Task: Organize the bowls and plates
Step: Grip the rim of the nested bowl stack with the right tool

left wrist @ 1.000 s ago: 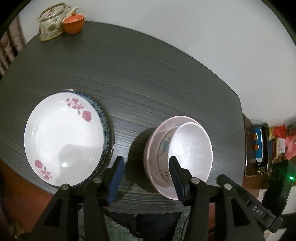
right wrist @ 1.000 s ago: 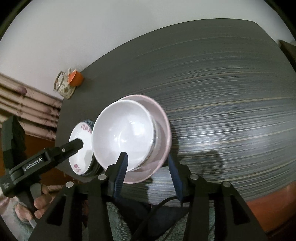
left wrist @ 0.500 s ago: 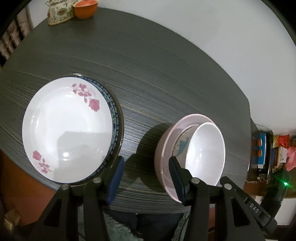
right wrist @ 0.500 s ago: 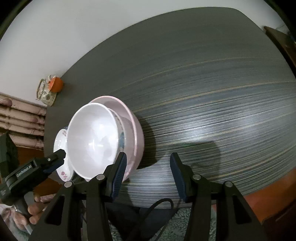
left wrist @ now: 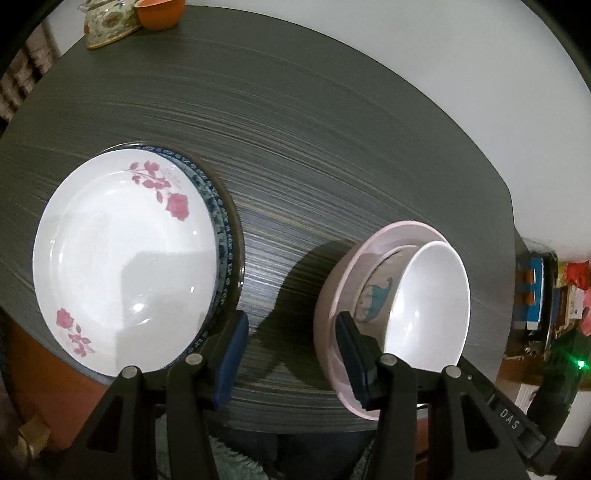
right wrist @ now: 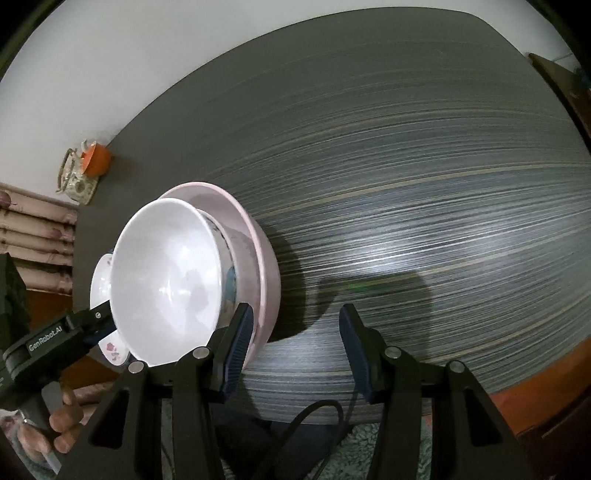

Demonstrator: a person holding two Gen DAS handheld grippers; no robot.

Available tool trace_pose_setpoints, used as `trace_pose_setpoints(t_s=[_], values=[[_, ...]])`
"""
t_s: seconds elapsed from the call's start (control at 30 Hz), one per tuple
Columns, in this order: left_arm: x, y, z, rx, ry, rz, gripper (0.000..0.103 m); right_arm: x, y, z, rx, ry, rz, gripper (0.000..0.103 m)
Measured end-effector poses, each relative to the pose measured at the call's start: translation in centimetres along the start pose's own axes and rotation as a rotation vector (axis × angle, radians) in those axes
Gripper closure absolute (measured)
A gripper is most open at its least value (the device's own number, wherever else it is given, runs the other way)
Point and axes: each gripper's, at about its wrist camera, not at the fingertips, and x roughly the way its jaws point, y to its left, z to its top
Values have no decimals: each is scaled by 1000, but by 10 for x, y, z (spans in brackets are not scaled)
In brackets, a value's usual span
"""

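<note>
A white plate with pink flowers lies on a blue-rimmed plate at the table's near left. To its right a white bowl sits nested in a patterned bowl inside a pink bowl. My left gripper is open and empty above the table edge between the two stacks. In the right wrist view the white bowl and pink bowl stand left of my right gripper, which is open and empty. The left gripper's body shows there at the lower left.
A floral teapot and an orange cup stand at the table's far left corner, also seen in the right wrist view. The dark striped table stretches to the right. Shelves with clutter stand beyond the table's right edge.
Both grippers have pulled back toward the near table edge. The right gripper has shifted right, off the bowl stack. Plates and bowls have not moved.
</note>
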Motion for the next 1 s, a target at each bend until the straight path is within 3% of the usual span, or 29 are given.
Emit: trace_pose_setpoints(t_s=[0.1, 0.13, 0.73, 1.0], values=[[6, -3, 1, -8, 17, 5, 56, 4, -1, 2, 11, 4, -10, 58], [9, -4, 2, -5, 24, 5, 63, 6, 0, 3, 10, 6, -12, 58], [28, -3, 11, -30, 58, -34, 80, 23, 12, 12, -4, 28, -44, 70], [30, -5, 10, -14, 33, -30, 82, 24, 21, 14, -20, 31, -52, 81]])
